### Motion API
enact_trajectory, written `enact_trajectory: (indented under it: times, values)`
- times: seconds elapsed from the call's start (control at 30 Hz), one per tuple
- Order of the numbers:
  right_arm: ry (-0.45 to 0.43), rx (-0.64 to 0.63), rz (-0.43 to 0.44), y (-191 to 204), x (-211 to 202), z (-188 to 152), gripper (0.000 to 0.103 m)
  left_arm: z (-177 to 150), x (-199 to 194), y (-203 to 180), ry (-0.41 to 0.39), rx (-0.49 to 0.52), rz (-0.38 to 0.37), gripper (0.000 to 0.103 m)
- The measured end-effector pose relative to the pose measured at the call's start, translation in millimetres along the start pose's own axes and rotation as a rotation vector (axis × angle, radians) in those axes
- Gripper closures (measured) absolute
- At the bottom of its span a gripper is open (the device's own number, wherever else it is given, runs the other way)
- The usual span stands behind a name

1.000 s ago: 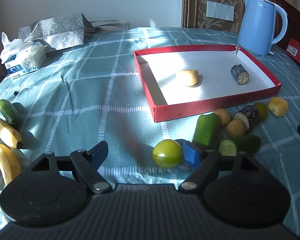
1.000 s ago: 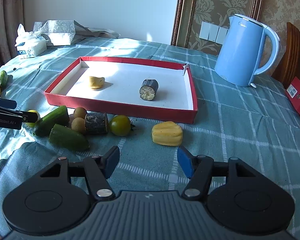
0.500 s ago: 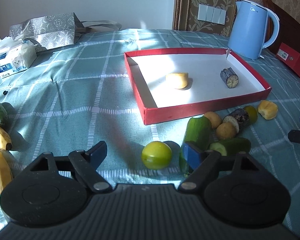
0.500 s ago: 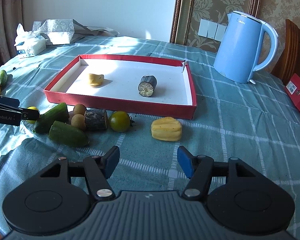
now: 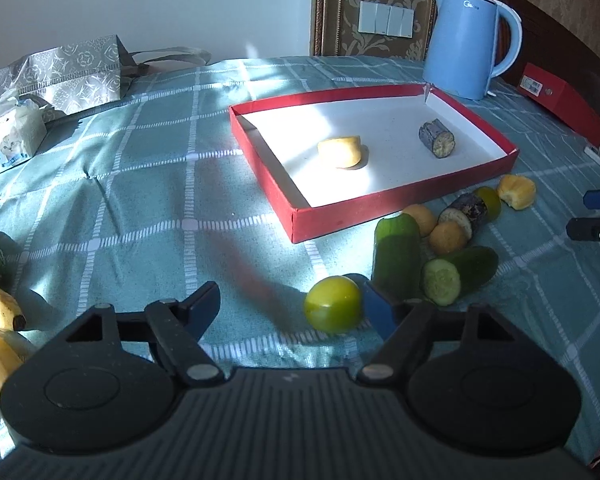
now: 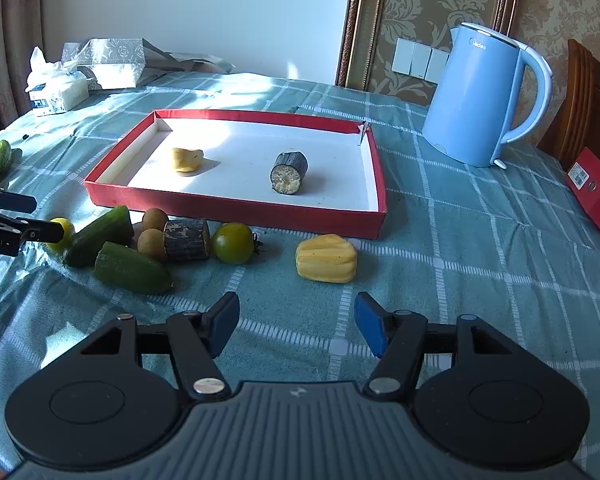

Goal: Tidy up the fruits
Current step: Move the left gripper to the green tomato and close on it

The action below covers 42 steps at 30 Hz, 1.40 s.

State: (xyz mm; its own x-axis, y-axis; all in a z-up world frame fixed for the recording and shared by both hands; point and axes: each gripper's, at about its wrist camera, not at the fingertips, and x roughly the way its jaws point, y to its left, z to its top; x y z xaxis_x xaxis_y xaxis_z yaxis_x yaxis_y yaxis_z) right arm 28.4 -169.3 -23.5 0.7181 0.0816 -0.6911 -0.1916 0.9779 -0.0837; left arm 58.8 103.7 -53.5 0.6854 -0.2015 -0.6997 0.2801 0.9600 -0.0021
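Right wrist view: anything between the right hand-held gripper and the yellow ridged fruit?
Nothing. Between the right hand-held gripper and the yellow ridged fruit, the right wrist view shows only bare checked tablecloth; the jaws stand open and empty.

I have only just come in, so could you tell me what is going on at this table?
A person is sorting produce into a red tray with two handheld grippers. The left gripper, jaws just closing a little, is around a green tomato without gripping it. The right gripper hovers open and empty. Two pieces are in the tray; the rest lie outside.
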Motion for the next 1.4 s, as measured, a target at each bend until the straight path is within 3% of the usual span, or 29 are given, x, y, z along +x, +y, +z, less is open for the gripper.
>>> enact_trajectory:
  times: [0.13, 0.37, 0.57, 0.67, 0.87, 1.03, 1.2, 1.4]
  values:
    - [0.003, 0.004, -0.001, -0.2, 0.1, -1.4, 0.04, 1.0, -1.8, 2.0, 0.01, 0.023, -0.006, 0.031]
    - [0.005, 0.001, 0.0, 0.3, -0.1, -2.0, 0.04, 1.2, 6.8, -23.3, 0.005, 0.22, -0.008, 0.03]
    - [0.013, -0.004, 0.0, 2.4, -2.2, -4.4, 0.04, 1.0, 18.5, -3.1, 0.052, 0.268, -0.057, 0.031]
    - [0.01, -0.008, -0.004, 2.9, -5.8, -6.1, 0.04, 2.6, 13.8, 5.2, 0.025, 0.262, -0.101, 0.037]
    - [0.025, -0.002, -0.008, 3.9, -5.4, -9.0, 0.04, 1.9, 23.9, -4.4, 0.039, 0.358, -0.111, 0.039]
    - [0.03, -0.005, -0.011, 5.5, -6.6, -10.8, 0.04, 6.3, 24.8, -9.0, 0.026, 0.408, -0.163, 0.042]
    - [0.037, -0.002, -0.017, 4.2, -6.4, -12.9, 0.04, 6.5, 29.9, -10.1, 0.031, 0.429, -0.179, 0.065]
    - [0.042, -0.002, -0.016, 2.7, -5.2, -14.2, 0.04, 3.8, 28.6, -17.5, 0.02, 0.455, -0.159, 0.072]
